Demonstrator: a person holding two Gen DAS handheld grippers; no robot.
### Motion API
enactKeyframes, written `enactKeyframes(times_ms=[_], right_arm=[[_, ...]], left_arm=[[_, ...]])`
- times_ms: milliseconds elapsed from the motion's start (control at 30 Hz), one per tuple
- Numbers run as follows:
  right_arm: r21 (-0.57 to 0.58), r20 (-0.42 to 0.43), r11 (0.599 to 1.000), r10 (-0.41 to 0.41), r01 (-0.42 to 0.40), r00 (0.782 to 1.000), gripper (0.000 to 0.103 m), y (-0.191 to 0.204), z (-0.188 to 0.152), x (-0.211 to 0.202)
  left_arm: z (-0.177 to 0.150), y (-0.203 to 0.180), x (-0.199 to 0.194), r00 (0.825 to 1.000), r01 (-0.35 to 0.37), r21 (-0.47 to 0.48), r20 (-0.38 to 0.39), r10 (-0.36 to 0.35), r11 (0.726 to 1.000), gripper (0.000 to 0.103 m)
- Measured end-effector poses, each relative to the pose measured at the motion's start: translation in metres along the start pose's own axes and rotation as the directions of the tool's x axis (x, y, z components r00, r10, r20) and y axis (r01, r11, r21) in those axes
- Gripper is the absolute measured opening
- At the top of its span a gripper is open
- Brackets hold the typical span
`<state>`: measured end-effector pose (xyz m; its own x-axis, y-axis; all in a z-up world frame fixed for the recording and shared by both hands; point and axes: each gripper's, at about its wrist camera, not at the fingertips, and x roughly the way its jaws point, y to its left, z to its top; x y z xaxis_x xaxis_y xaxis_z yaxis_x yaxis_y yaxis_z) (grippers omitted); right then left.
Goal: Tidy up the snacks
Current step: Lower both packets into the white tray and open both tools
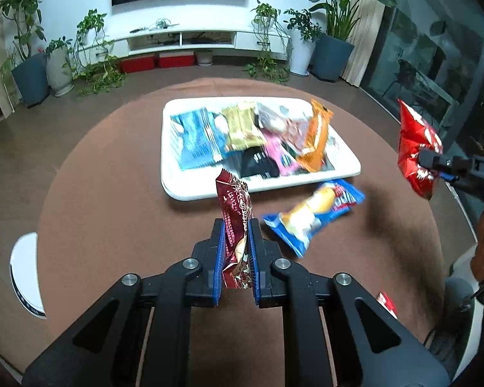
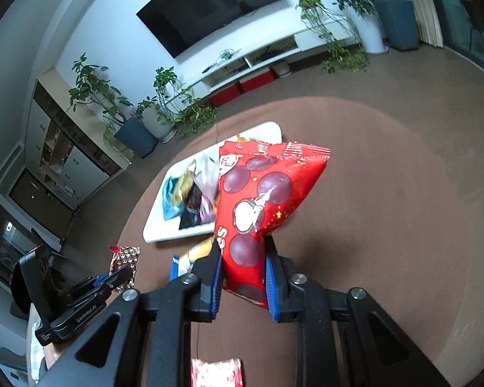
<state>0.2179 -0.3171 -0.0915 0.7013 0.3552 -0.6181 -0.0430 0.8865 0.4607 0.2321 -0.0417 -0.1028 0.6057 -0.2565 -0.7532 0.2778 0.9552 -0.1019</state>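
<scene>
My left gripper (image 1: 236, 225) is shut on a dark red snack packet (image 1: 236, 225), held upright above the brown round table (image 1: 113, 213). My right gripper (image 2: 242, 251) is shut on a red bag with purple circles (image 2: 261, 200), raised above the table; that bag also shows at the right of the left wrist view (image 1: 416, 148). A white tray (image 1: 190, 190) holds several snack packets in the table's middle; it also shows in the right wrist view (image 2: 155, 225). A blue and yellow snack packet (image 1: 313, 216) lies on the table just in front of the tray.
A small red packet (image 1: 387, 303) lies near the table's front right edge, and a red and white packet (image 2: 216, 372) shows under my right gripper. A white object (image 1: 25, 274) sits off the table's left edge. Potted plants and a TV cabinet stand behind.
</scene>
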Motion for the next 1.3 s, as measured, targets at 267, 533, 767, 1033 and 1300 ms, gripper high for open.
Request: enactKeyframes(times_ms=[267,533,767,1033,1300], right_arm=[[-0.093,0.013,0.996,0.000,0.002,1.000,0.024,0.035,0.050,0.015],[-0.153,-0.038,0.988,0.011,-0.017,0.999,0.024,0.067,0.081,0.055],[-0.215,-0.137,0.977,-0.033,0.002,0.990,0.024,0.086,0.085,0.108],[-0.239,-0.205,0.969,-0.106,0.055,0.973,0.024,0.076,0.086,0.148],[-0.257,-0.232,0.962,-0.156,0.094,0.960,0.025,0.068,0.095,0.167]], left_arm=[[0.059,0.024,-0.004,0.998,-0.039,0.003,0.056,0.039,0.999,0.012],[0.113,0.040,0.015,0.998,-0.055,0.020,0.046,0.054,0.998,0.012],[0.127,0.034,0.057,1.000,-0.030,0.044,-0.007,0.030,0.999,0.012],[0.123,0.028,0.101,0.998,-0.028,0.085,-0.061,0.034,0.996,0.012],[0.118,0.017,0.129,0.996,-0.017,0.099,-0.085,0.026,0.995,0.014]])
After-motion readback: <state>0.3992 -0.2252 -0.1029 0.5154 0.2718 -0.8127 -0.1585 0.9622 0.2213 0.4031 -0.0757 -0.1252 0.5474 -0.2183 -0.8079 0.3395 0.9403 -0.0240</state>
